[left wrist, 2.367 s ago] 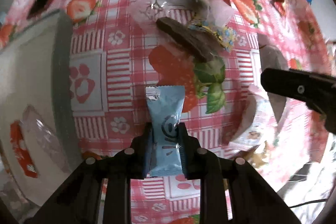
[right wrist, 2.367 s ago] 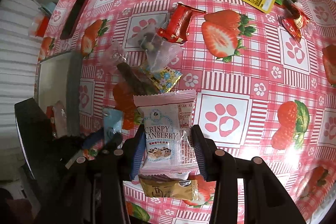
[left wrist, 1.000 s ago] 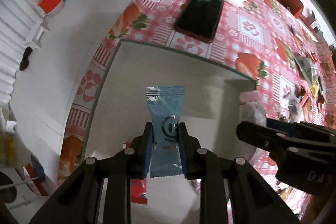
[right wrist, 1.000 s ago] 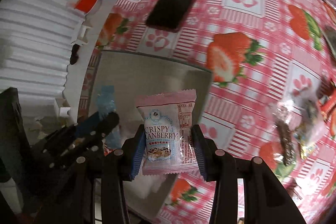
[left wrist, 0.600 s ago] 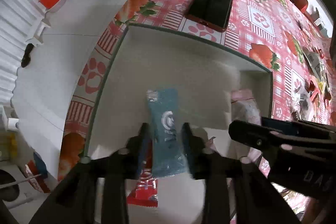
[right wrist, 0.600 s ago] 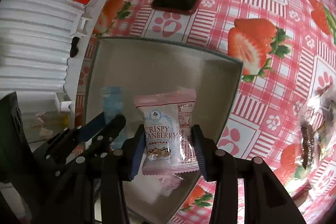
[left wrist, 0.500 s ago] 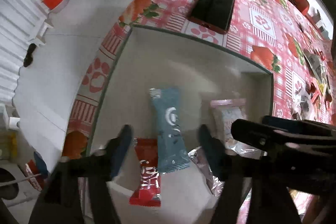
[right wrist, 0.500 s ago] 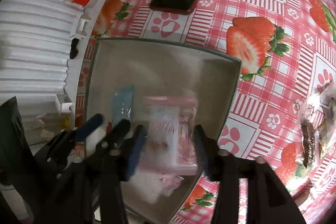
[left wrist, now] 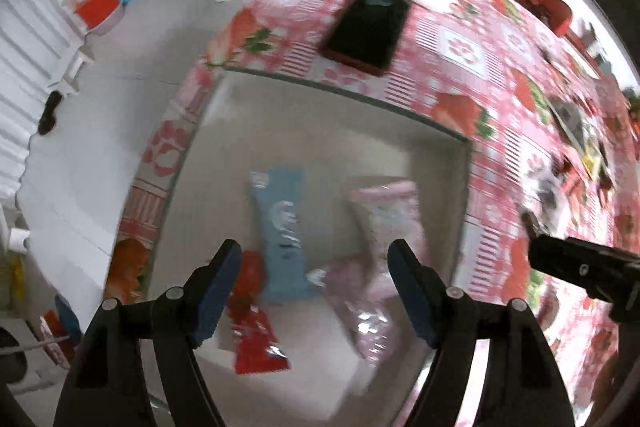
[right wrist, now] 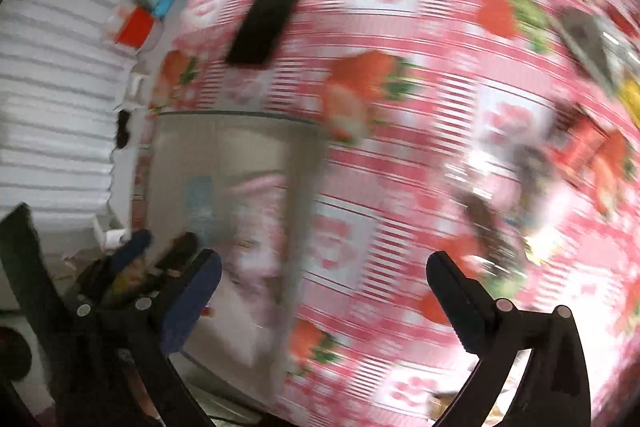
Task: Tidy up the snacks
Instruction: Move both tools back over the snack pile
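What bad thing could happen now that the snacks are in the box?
The box sits at the table's edge, so a bump might push it off. The black phone lies just beyond the box and could get knocked. The left gripper hangs open over the blue packet and pink packet, and the open right gripper shows badly blurred, so the next grab may miss.

Right hand-held gripper [right wrist: 324, 275] gapes empty beside the grey box [right wrist: 224, 143].
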Demonstrator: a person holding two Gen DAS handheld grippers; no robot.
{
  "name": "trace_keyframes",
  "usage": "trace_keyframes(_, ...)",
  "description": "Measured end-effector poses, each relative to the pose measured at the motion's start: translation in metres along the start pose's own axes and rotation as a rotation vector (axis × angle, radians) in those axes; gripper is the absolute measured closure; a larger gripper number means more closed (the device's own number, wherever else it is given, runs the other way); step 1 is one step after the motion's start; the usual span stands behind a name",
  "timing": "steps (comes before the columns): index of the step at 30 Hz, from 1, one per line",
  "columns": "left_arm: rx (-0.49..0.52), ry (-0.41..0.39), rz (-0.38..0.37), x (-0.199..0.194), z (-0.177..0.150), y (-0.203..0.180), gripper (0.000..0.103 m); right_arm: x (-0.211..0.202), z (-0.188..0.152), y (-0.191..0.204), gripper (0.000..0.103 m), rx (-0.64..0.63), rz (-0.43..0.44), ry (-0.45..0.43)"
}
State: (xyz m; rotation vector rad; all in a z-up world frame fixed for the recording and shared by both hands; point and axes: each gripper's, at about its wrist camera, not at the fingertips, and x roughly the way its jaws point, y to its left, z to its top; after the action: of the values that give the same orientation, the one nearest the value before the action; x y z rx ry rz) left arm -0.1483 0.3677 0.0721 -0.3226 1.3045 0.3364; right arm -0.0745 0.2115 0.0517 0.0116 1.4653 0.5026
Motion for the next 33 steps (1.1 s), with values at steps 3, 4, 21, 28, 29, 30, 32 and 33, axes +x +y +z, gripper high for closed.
trace_keyframes(3, 0.07, -0.001, -0.007, -0.005, -0.006, -0.023, 0.024, -0.013, -0.019, -0.046, 0.0, 0.083, -0.065, -0.004)
trace_keyframes(4, 0.09, 0.001, -0.014, -0.006, -0.008, -0.03, 0.024, -0.016, -0.029, -0.065, 0.0, 0.12, -0.091, -0.001)
trace_keyframes(21, 0.326, 0.093, -0.078, -0.003, -0.049, -0.141, 0.024, -0.005, -0.161, -0.164, 0.0, 0.471, -0.132, 0.123)
trace_keyframes(28, 0.365, 0.117, -0.056, 0.004, -0.057, -0.153, 0.024, 0.02, -0.153, -0.165, 0.0, 0.548, -0.138, 0.113)
trace_keyframes(29, 0.373, 0.12, -0.056, 0.005, -0.059, -0.154, 0.024, 0.023, -0.153, -0.161, 0.0, 0.524, -0.175, 0.114)
trace_keyframes(30, 0.383, 0.124, -0.058, 0.005, -0.061, -0.157, 0.024, 0.024, -0.152, -0.157, 0.0, 0.502, -0.192, 0.103)
trace_keyframes(32, 0.397, 0.132, -0.062, 0.007, -0.064, -0.161, 0.024, 0.025, -0.151, -0.146, 0.0, 0.432, -0.225, 0.091)
trace_keyframes(33, 0.403, 0.135, -0.065, 0.007, -0.065, -0.163, 0.024, 0.024, -0.151, -0.146, 0.0, 0.413, -0.237, 0.09)
